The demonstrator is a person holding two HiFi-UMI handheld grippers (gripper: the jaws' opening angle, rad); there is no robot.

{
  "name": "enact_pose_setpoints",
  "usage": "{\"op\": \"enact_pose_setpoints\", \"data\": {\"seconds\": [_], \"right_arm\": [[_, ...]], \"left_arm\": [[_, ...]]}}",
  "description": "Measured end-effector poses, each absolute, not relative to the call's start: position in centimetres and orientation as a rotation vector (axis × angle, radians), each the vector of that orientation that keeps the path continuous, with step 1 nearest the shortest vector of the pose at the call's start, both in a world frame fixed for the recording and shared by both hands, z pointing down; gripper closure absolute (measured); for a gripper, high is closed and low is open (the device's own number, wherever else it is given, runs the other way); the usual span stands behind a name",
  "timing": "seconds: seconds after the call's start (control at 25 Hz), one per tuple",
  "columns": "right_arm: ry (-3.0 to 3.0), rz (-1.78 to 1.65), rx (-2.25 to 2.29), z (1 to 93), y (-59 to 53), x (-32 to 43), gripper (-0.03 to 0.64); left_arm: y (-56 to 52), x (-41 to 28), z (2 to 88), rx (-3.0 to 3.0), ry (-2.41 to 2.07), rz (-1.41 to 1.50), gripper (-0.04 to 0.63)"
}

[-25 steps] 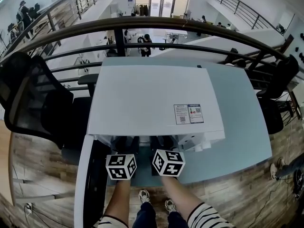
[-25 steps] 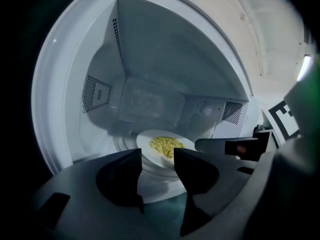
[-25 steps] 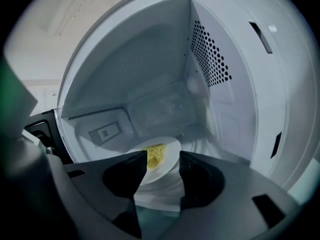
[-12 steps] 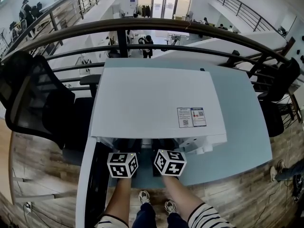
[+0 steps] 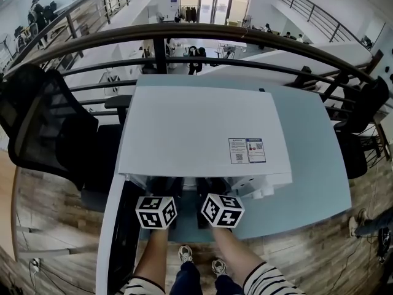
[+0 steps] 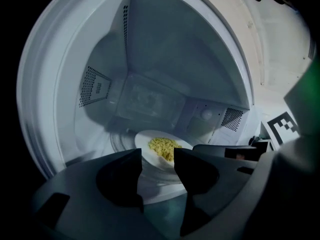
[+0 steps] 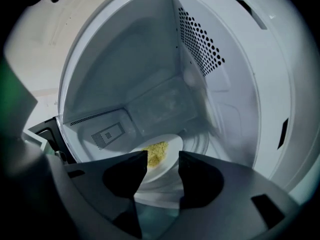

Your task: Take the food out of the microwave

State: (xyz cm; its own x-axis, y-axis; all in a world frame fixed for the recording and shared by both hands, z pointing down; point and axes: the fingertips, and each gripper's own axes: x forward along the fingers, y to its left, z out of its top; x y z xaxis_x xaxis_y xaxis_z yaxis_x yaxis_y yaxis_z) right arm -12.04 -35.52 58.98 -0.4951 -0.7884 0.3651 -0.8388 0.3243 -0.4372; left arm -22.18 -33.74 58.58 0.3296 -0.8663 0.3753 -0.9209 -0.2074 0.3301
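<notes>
Microwave (image 5: 196,128) holds plate (image 6: 145,143) of yellow food (image 6: 164,146); left hand-held gripper (image 6: 157,154) and right hand-held gripper (image 7: 163,155) hover empty (jaws apart).

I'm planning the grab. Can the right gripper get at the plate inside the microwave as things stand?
Probably yes. The microwave door stands open, the right gripper has its jaws apart, and the plate lies straight ahead of it with nothing between them.
</notes>
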Motion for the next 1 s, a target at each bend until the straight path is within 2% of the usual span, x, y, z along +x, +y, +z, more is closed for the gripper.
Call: {"op": "enact_pose_setpoints", "data": {"seconds": [1.0], "right_arm": [[-2.512, 0.935, 1.437, 58.5, -30.8, -11.0, 0.425]], "left_arm": [[-28.2, -21.7, 58.0, 2.01, -1.635, 0.087, 0.414]]}}
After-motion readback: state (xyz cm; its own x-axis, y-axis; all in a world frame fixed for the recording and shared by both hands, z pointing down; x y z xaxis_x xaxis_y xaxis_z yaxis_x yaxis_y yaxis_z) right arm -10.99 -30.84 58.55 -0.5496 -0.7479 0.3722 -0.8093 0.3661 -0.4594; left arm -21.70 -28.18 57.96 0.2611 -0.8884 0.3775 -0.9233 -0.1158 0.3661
